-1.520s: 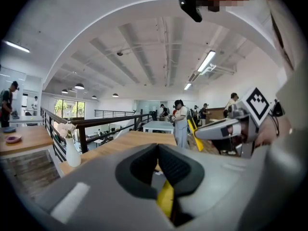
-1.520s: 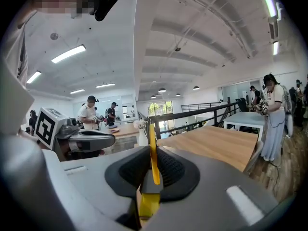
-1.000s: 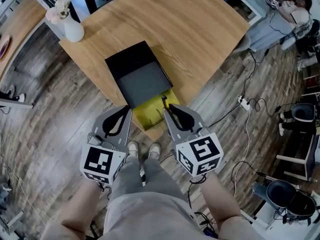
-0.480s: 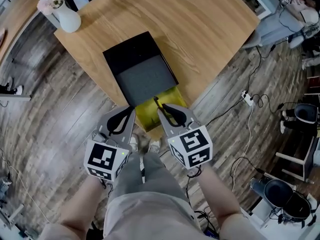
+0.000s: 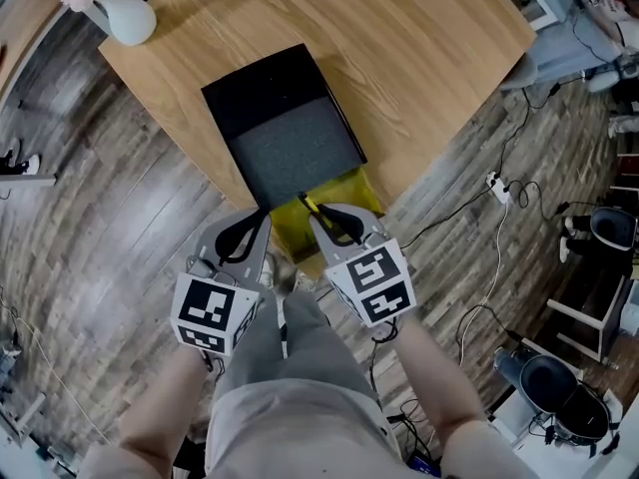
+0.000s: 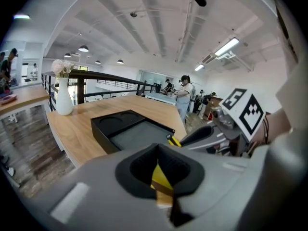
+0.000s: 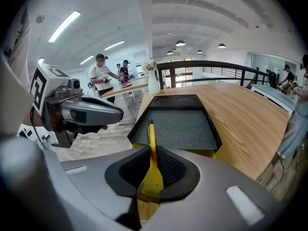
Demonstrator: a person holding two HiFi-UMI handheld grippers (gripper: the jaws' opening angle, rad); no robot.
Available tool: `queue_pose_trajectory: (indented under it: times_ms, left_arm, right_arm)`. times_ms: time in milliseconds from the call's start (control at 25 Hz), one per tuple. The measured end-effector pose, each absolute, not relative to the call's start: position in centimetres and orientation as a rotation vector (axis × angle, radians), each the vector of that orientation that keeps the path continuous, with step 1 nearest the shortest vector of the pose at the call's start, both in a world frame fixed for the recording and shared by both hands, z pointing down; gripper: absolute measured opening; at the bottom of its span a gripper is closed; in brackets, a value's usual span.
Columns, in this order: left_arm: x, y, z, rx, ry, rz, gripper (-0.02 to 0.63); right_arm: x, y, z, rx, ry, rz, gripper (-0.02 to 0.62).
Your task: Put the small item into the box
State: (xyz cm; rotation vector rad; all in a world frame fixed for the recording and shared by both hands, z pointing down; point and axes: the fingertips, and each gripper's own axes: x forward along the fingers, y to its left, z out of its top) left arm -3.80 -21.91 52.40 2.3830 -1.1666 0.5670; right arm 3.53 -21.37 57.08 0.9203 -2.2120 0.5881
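A black box with a grey foam inlay lies open on the wooden table; a yellow part sticks out at its near end. My right gripper is shut on a thin yellow item with a dark tip, which points at the box's near edge. In the right gripper view the yellow item stands up between the jaws, in front of the box. My left gripper is shut on nothing, just left of the right one, off the table's corner.
A white vase with flowers stands at the table's far left corner. Below me are my legs, wooden floor and a cable with a power strip at the right. People stand at other tables far off.
Both grippers have moved forward toward the box. The yellow item's tip now reaches the box's near edge. The left gripper stays shut beside it.
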Motion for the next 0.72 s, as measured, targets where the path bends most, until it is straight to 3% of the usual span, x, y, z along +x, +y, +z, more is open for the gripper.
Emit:
queue_pose_trajectory:
  times_ms: [720]
  left_arm:
    - [-3.9,-21.6,56.1,2.304,-1.11,0.6,0.003]
  right_arm:
    - [2.7,-19.7,63.1,0.549,-2.036,0.398,0.046]
